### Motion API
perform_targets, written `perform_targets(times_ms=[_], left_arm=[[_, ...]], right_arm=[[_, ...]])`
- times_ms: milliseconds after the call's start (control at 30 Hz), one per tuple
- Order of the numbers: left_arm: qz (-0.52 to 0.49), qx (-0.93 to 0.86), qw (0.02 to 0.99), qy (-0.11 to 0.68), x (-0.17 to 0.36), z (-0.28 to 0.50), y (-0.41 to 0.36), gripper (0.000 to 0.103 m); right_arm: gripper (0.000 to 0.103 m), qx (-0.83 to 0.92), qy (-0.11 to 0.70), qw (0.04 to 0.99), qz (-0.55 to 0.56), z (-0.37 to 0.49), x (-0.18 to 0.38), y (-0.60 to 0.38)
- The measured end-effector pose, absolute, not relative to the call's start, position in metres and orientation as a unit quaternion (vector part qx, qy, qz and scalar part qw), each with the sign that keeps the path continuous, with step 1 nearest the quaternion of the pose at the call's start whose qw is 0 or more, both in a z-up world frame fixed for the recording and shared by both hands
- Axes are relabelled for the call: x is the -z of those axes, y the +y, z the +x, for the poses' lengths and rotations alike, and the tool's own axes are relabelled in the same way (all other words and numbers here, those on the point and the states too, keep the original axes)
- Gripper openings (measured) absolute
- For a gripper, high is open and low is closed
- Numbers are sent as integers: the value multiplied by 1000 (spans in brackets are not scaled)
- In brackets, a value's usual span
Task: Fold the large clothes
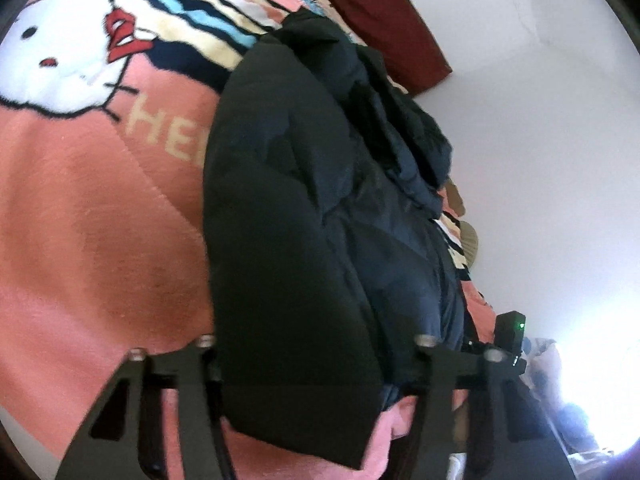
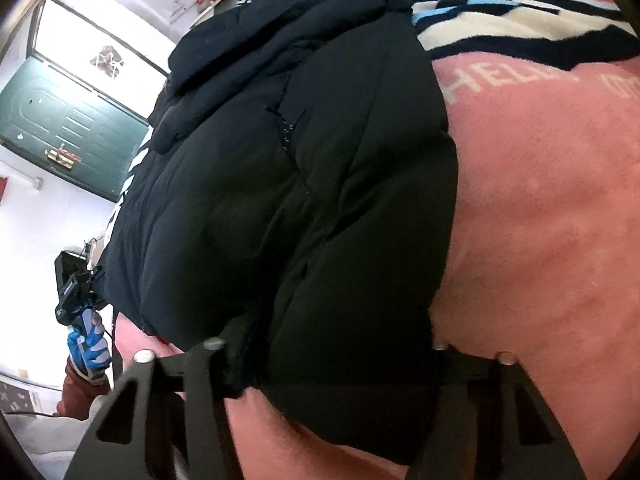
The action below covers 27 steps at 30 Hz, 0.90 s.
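A large black puffer jacket (image 1: 304, 216) lies folded lengthwise on a pink Hello Kitty blanket (image 1: 92, 248). It also shows in the right wrist view (image 2: 304, 184) on the blanket (image 2: 540, 216). My left gripper (image 1: 312, 364) is open, its fingers standing either side of the jacket's near hem. My right gripper (image 2: 324, 360) is open too, straddling the near end of the jacket. The fingertips are hidden by the fabric. The left gripper's body, held by a gloved hand (image 2: 90, 350), shows at the left of the right wrist view.
A dark red pillow (image 1: 384, 20) lies at the head of the bed by a white wall (image 1: 552, 140). A green door (image 2: 68, 120) and a bright window (image 2: 100, 36) stand beyond the bed's left side.
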<state>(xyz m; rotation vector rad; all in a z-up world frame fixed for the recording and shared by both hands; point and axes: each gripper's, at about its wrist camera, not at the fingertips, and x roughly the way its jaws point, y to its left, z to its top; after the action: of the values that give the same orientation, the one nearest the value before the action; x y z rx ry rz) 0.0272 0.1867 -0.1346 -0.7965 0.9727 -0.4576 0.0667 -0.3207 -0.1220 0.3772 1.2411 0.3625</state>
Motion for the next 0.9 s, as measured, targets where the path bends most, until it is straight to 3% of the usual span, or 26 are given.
perform_targets(times_ms=[67,167,533,900], left_arm=[[-384,227,782,435,129,26,186,27],[-380,237,789,419,112,28,182,20],[-422,276,790,347,36,68,190,18],[-534,291,742,282,-8,181,207,18]], right_arm=[[26,-181,565,785,176,67,117,-318],[20,-201,546,794,176,67,109,-312],[18,-260,436,812,288,92,62,-332],[17,-284,307,772,478,192,22,-383]])
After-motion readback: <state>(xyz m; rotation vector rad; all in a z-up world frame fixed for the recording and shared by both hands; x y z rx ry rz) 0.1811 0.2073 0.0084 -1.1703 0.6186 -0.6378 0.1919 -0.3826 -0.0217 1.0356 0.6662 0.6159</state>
